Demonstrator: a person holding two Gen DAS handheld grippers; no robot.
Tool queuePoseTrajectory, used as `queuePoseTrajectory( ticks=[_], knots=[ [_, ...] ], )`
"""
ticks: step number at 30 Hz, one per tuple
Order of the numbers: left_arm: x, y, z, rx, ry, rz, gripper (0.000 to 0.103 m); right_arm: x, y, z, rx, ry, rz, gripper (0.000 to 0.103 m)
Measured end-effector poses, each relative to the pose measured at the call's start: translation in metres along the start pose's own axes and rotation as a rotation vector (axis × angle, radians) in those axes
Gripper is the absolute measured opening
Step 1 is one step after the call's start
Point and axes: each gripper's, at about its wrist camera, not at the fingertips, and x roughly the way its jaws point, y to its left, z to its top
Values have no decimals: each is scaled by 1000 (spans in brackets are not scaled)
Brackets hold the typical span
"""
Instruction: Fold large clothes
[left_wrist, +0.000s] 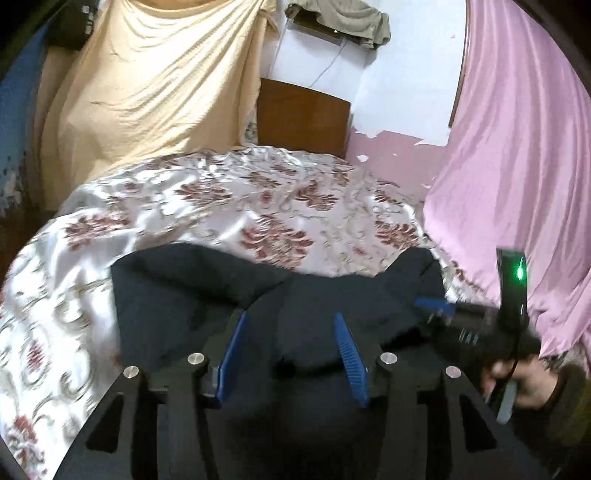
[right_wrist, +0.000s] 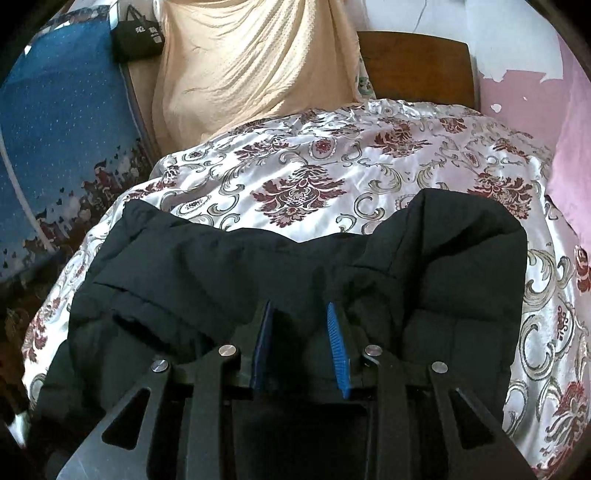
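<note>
A large dark padded jacket (right_wrist: 207, 266) lies on the floral satin bedspread (right_wrist: 332, 155), folded into a wide band; it also shows in the left wrist view (left_wrist: 177, 295). My left gripper (left_wrist: 291, 321) is open, its blue-padded fingers (left_wrist: 232, 350) apart just above the jacket's near part. My right gripper (right_wrist: 301, 308) is open too, low over the jacket with fabric bunched between the blue pads (right_wrist: 338, 350), not pinched. In the left wrist view the right gripper (left_wrist: 436, 306) is at the jacket's right end, held by a hand (left_wrist: 524, 380).
A beige sheet (left_wrist: 147, 81) hangs at the back left, a pink curtain (left_wrist: 517, 166) at the right. A wooden headboard (left_wrist: 303, 118) stands behind the bed. A blue patterned cloth (right_wrist: 62, 147) and a black bag (right_wrist: 138, 37) are at the left.
</note>
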Motion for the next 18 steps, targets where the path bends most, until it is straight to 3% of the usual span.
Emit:
queuePoseTrajectory(
  ticks=[2,5,6,7,9,14,18],
  knots=[
    [26,-11,8,10,59,-5,47,-1,-1,0,-16,-4,8,28],
    [72,-19,5,43,221,-18,53,0,-5,2,-51,3,25,28],
    [80,-19,2,61,246,-7,55,1,-6,3,-66,12,36,28],
    [87,-17,0,86,265,14,63,2,-8,5,-82,26,42,28],
    [100,-7,-3,94,313,20,65,7,-9,8,-121,55,46,28],
    [126,4,-2,114,376,33,64,34,-6,19,-225,138,7,28],
    [149,8,-3,128,375,79,63,62,-18,33,-175,178,-3,28]
  ],
)
